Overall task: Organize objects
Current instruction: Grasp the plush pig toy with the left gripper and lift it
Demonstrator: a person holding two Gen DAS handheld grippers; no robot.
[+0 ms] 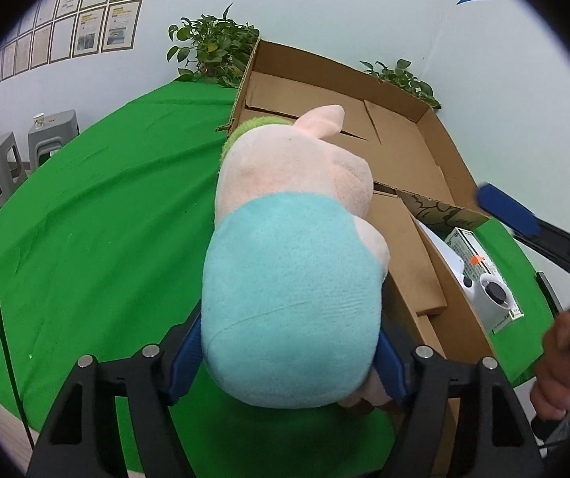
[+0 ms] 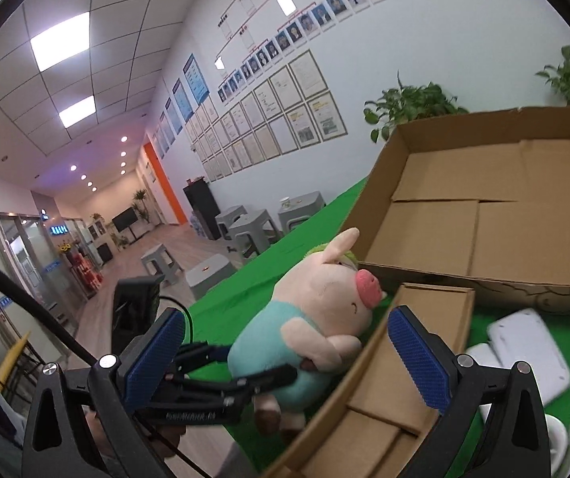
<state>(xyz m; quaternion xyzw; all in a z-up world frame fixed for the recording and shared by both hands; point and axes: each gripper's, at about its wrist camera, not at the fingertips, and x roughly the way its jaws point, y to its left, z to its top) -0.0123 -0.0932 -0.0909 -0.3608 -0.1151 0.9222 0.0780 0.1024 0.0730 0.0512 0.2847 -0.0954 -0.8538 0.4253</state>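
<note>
Green cloth point(image 1: 85, 215) covers my table, with cardboard boxes point(image 1: 400, 147) on it, grey stools point(image 2: 245, 223) and framed papers point(image 2: 285, 115) behind. My left gripper point(image 1: 285, 362) pinches the plush pig point(image 1: 293, 247) above the cloth by the box edge. My right gripper point(image 2: 285, 354) stands spread wide, holding nothing.

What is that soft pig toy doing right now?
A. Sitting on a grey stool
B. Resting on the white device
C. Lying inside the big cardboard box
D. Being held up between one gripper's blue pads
D: the plush pig is squeezed at its teal body by the left gripper, held above the green cloth beside the cardboard box, while the right gripper is open and holds nothing.
</note>
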